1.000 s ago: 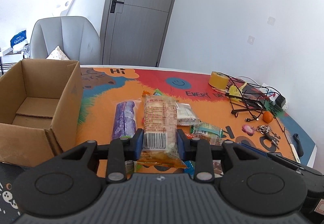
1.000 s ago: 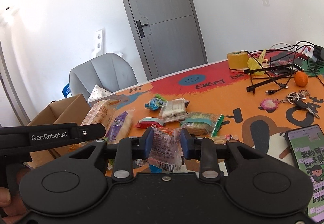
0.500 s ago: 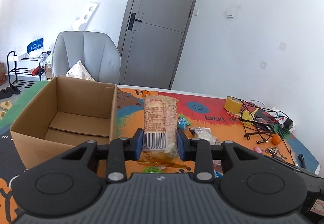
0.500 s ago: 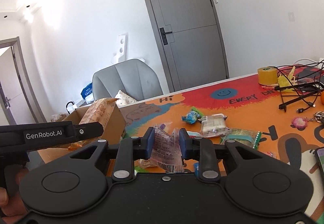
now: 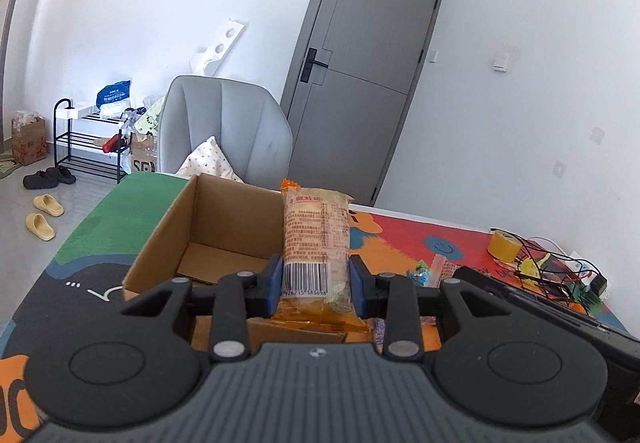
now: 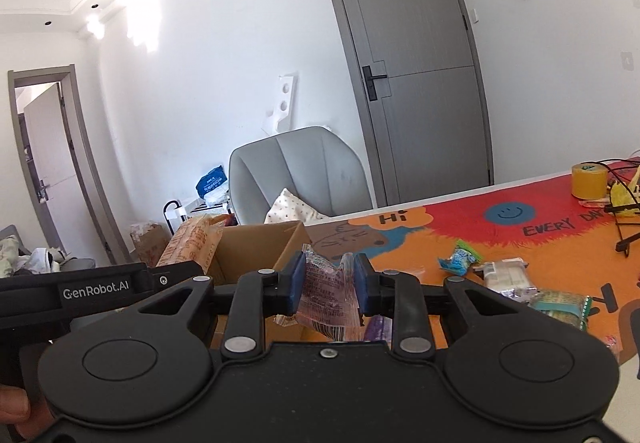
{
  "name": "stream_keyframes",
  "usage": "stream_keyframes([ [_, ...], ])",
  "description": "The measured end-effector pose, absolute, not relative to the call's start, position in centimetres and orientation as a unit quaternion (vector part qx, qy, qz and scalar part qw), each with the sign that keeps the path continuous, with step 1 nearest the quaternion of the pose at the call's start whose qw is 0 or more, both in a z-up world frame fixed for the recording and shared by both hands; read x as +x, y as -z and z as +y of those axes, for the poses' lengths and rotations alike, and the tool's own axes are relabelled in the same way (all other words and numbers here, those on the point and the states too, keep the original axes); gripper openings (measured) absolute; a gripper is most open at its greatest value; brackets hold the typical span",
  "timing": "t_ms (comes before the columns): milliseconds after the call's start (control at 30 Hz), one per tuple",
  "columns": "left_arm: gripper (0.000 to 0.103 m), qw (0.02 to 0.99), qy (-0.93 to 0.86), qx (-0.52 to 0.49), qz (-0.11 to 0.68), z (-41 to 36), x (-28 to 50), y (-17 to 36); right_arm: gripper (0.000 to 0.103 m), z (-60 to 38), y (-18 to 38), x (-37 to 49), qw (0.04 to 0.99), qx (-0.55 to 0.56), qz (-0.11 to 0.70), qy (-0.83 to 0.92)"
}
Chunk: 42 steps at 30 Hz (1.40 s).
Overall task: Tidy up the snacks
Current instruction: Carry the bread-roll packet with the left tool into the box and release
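Note:
My left gripper [image 5: 317, 285] is shut on a long orange snack packet [image 5: 316, 243] with a barcode, held upright over the near right corner of an open cardboard box [image 5: 168, 243]. The packet [image 6: 188, 247] and the left gripper body also show in the right wrist view, at the left. My right gripper [image 6: 327, 285] is shut on a small clear pink-red snack bag [image 6: 328, 295], held above the table just right of the box [image 6: 256, 247]. Loose snacks lie on the table to the right: a blue-green packet [image 6: 458, 261], a white wafer pack [image 6: 506, 275], a green pack [image 6: 560, 307].
The table has a colourful orange and red mat [image 6: 440, 231]. A yellow tape roll [image 6: 589, 181] and black cables [image 5: 552, 275] sit at the far right. A grey chair [image 5: 228, 131] with a cushion stands behind the box. A shoe rack [image 5: 86, 147] is on the floor at the left.
Both grippers have risen and swung left toward the box with their snacks. The orange packet now stands over the box corner; the box is closer in both views.

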<state>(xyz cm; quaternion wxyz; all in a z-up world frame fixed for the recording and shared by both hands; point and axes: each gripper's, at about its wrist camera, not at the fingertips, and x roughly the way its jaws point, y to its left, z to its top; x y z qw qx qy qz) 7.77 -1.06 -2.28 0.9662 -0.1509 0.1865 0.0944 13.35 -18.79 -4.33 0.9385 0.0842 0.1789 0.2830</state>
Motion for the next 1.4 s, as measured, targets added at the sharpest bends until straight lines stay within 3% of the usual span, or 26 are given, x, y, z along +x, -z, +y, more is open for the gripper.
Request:
stream_keyframes([
  [533,0.034,0.958,-0.123,-0.168,0.198,5.3,10.2,3.3,0.027,-11.7,3.0,14.4,0.929,0.058,0.173,-0.321],
  [667,0.039,0.955,-0.137,-0.168,0.202,6.0,10.2,3.4,0.027,-10.7,3.2,14.9,0.928,0.056,0.179,-0.323],
  [733,0.049,0.952,-0.140,-0.180,0.206,6.6,10.0,3.5,0.027,-10.1,3.4,15.2,0.927,0.055,0.184,-0.322],
  [867,0.059,0.951,-0.153,-0.182,0.199,7.0,9.5,3.3,0.030,-9.3,3.5,15.9,0.924,0.061,0.197,-0.322],
  [900,0.063,0.950,-0.157,-0.181,0.199,7.0,9.3,3.2,0.033,-9.2,3.5,15.9,0.923,0.062,0.198,-0.325],
  [933,0.069,0.950,-0.161,-0.180,0.200,7.0,9.3,3.2,0.043,-9.2,3.5,15.9,0.923,0.063,0.198,-0.323],
  [1000,0.074,0.948,-0.170,-0.181,0.198,6.9,9.2,3.1,0.061,-9.3,3.4,15.8,0.926,0.062,0.207,-0.310],
  [1067,0.080,0.947,-0.175,-0.181,0.198,6.8,9.1,3.0,0.070,-9.9,3.4,15.7,0.927,0.068,0.210,-0.303],
  [1133,0.085,0.948,-0.177,-0.176,0.196,6.4,9.0,2.9,0.086,-10.7,3.4,15.5,0.928,0.073,0.216,-0.295],
  [1233,0.090,0.951,-0.176,-0.161,0.194,5.4,8.9,2.6,0.097,-12.0,3.3,15.0,0.939,0.066,0.216,-0.261],
  [1400,0.096,0.954,-0.167,-0.151,0.199,3.9,8.7,2.4,0.099,-14.9,3.5,14.6,0.941,0.082,0.233,-0.230],
])
